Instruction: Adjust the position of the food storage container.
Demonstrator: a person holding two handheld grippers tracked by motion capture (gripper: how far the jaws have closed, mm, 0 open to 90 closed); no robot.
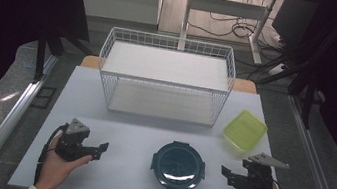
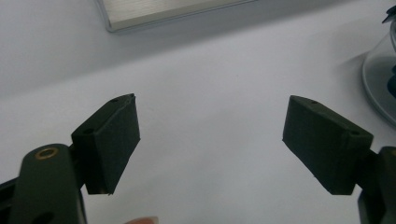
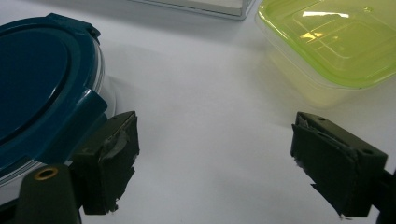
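A: Logging positions. Round clear container with a dark teal clip-on lid [image 1: 178, 168] sits at the table's near edge, between the left gripper [image 1: 100, 149] and right gripper [image 1: 226, 173], touching neither. Both sets of jaws stand wide apart, empty.

B: Handling?

A: Likely rigid, with a smooth and slippery lid; judged best taken by a side clip tab. In the right gripper view it lies just beside the left-hand jaw. Translucent lime-green square plastic box [image 1: 245, 130] is farther right, white wire two-tier rack [image 1: 166, 76] behind.
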